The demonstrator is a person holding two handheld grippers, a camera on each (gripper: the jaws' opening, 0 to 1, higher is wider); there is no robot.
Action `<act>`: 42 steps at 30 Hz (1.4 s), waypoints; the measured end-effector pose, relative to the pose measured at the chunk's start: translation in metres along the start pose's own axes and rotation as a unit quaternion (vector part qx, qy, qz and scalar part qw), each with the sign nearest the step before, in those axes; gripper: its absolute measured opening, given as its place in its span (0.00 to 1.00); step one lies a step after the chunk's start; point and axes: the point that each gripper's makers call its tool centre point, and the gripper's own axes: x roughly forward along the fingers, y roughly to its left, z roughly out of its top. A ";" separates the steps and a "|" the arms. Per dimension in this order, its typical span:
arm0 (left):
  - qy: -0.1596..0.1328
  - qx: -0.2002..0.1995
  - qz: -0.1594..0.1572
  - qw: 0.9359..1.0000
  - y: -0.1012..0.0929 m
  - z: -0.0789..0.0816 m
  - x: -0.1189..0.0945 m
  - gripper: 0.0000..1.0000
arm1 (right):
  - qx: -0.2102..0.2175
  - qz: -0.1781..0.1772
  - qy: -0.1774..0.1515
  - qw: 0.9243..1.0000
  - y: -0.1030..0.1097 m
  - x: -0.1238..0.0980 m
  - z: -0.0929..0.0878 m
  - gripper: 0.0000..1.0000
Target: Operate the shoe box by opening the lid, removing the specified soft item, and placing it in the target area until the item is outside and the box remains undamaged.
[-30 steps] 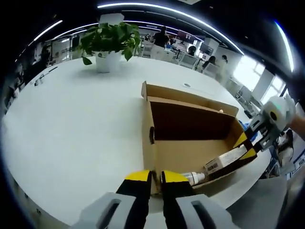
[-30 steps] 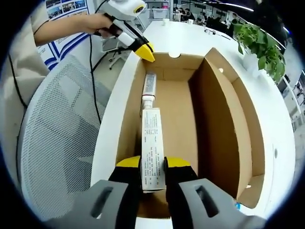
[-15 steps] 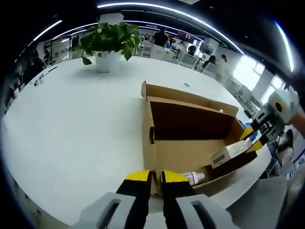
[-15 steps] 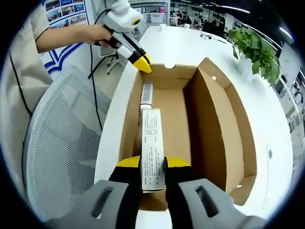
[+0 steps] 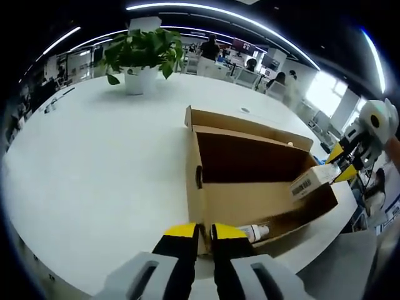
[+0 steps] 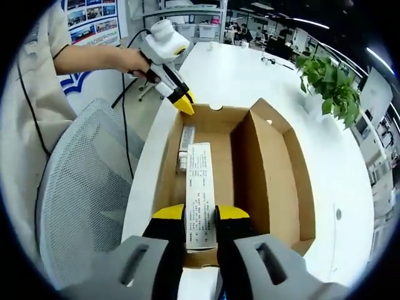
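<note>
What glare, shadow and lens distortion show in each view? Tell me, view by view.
Left gripper view: ceiling light strips bend into arcs, a bright window blows out at the right, the shoe box interior sits in deep shadow, and the white table curves at its edge. Right gripper view: the box walls bow outward, the mesh chair bulges, and lighting is even, with print on the small carton readable.

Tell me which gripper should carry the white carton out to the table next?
Right. The right gripper is shut on the white carton, held above the open shoe box. The left gripper is pinching the box's near end wall, steadying it.
</note>
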 end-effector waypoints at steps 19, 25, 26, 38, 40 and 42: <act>0.004 -0.001 0.001 1.000 0.000 -0.001 0.001 0.08 | -0.009 -0.018 -0.001 1.000 -0.017 -0.042 -0.011 0.15; 0.006 0.001 0.001 1.000 0.000 -0.001 0.000 0.08 | -0.003 -0.025 0.000 1.000 -0.023 -0.054 -0.020 0.15; 0.007 0.002 0.001 1.000 0.000 -0.001 0.000 0.08 | -0.002 -0.029 0.000 1.000 -0.025 -0.058 -0.022 0.15; 0.019 0.009 0.001 1.000 0.000 -0.001 0.002 0.08 | 0.012 -0.049 0.004 0.999 -0.044 -0.088 -0.050 0.15; 0.021 0.010 0.000 1.000 0.000 -0.001 0.002 0.09 | 0.011 -0.052 0.005 0.999 -0.045 -0.092 -0.054 0.15; 0.022 0.010 0.000 1.000 0.001 -0.001 0.003 0.09 | 0.014 -0.054 0.006 0.998 -0.048 -0.096 -0.060 0.15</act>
